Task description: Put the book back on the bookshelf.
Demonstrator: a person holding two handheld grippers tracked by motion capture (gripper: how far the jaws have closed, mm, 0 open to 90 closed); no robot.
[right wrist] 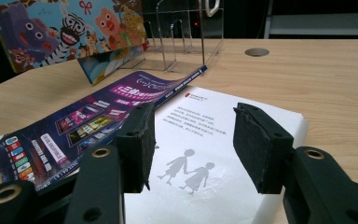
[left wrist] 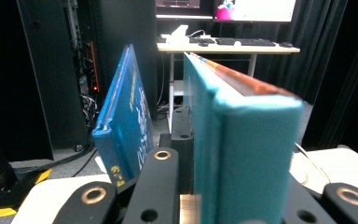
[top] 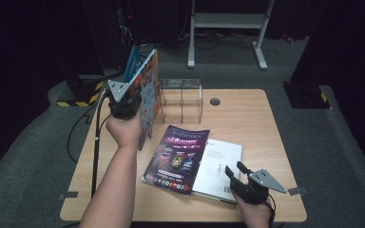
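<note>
The right gripper (top: 236, 172) rests at the near edge of the table (top: 256, 118), its jaws apart with nothing between them, poised just over the near corner of the white book (top: 221, 168). In the right gripper view the same gripper (right wrist: 193, 144) frames the book's cover (right wrist: 214, 154), which shows two small walking figures and lies flat. The purple magazine (top: 177, 159) lies flat too, just left of the white book and overlapping its left edge.

Left of the magazine and a little farther off, the left gripper (top: 123, 102) is held up above the table, its jaws clamped on the lower edge of a picture book (top: 147, 95). That book stands nearly upright with its cartoon-animal cover facing the clear rack (top: 180, 99); its low corner hangs just off the magazine's far left corner. In the left gripper view the book (left wrist: 247, 154) shows as a teal slab gripped edge-on, with its other cover (left wrist: 126, 126) splayed off to the side.

The clear rack stands beyond the magazine, just beside the held book, its slots divided by upright panes.
</note>
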